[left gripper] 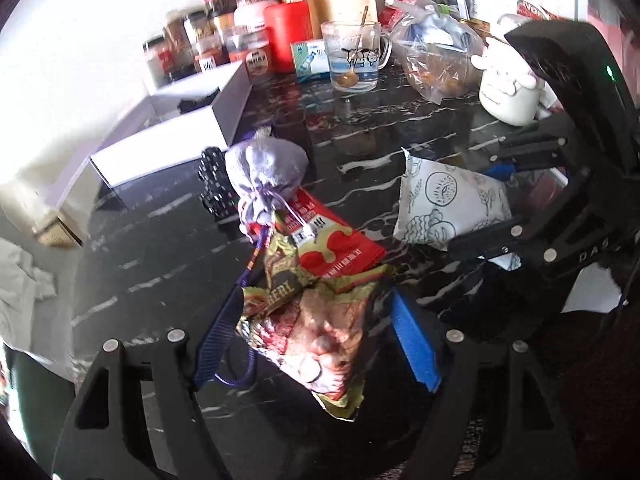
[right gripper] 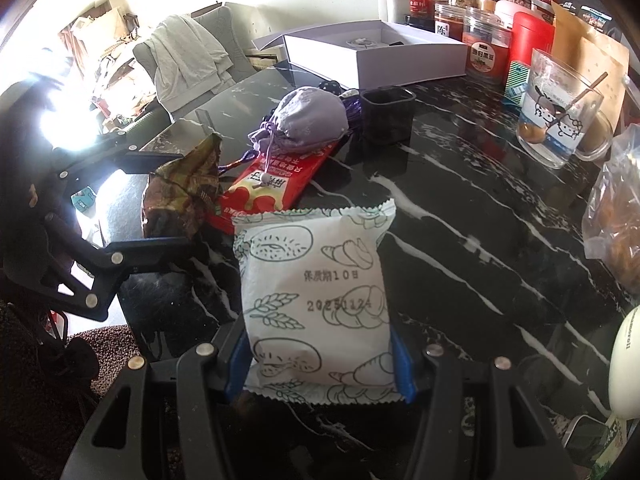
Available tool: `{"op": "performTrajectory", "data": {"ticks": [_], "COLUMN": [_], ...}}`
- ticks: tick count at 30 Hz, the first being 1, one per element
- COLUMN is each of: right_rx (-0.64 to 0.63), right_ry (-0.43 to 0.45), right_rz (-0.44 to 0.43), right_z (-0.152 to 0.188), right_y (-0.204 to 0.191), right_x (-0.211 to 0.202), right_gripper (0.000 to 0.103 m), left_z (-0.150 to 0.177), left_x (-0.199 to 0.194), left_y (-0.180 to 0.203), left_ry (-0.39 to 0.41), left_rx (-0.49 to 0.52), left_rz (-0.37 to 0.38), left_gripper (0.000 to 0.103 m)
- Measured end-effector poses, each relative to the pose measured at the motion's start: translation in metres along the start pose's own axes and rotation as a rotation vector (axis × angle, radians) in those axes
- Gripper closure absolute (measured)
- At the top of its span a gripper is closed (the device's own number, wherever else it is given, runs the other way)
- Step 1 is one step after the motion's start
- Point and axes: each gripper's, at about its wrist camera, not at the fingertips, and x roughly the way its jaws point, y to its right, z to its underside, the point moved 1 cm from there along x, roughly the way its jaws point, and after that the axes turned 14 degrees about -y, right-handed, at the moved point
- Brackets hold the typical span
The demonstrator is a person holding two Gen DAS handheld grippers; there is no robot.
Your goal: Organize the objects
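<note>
Black marbled surface [right gripper: 460,208], cluttered. Right tongs [right gripper: 320,364] clamp the white bread packet [right gripper: 316,280]: light, soft, crushable, so grip its edges. Left tongs [left gripper: 316,340] straddle the crinkly snack bag [left gripper: 312,328], its pads not pressing.

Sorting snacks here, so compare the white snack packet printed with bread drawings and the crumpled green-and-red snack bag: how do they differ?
The white snack packet printed with bread drawings is puffy, smooth and sealed; the crumpled green-and-red snack bag is wrinkled and flattened. The white packet carries plain line drawings, the crumpled bag colourful photo print. The right tongs pinch the white packet's sides; the crumpled bag lies between the left tongs, whose pads stand off it. Both sit over the black marble-pattern table.
</note>
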Motion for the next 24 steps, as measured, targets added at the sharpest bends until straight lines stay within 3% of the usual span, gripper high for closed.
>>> {"op": "performTrajectory", "data": {"ticks": [4, 8, 12, 14, 24], "right_rx": [-0.001, -0.001, -0.002, -0.001, -0.005], "right_ry": [0.000, -0.001, -0.001, 0.001, 0.012], "right_rz": [0.000, -0.001, 0.000, 0.001, -0.004], "right_z": [0.000, -0.002, -0.002, -0.003, -0.002], "right_y": [0.000, 0.000, 0.000, 0.000, -0.003], "right_x": [0.000, 0.001, 0.001, 0.001, -0.003], "right_gripper": [0.045, 0.045, 0.045, 0.045, 0.046], "left_z": [0.001, 0.002, 0.003, 0.003, 0.002], "left_x": [0.002, 0.011, 0.022, 0.022, 0.008], "left_y": [0.002, -0.003, -0.007, -0.007, -0.015], "left_ry": [0.008, -0.020, -0.017, -0.005, 0.017], "left_rx": [0.021, 0.013, 0.009, 0.008, -0.053], "left_rz": [0.028, 0.012, 0.018, 0.029, 0.110], "left_gripper": [0.031, 0.046, 0.048, 0.056, 0.058]}}
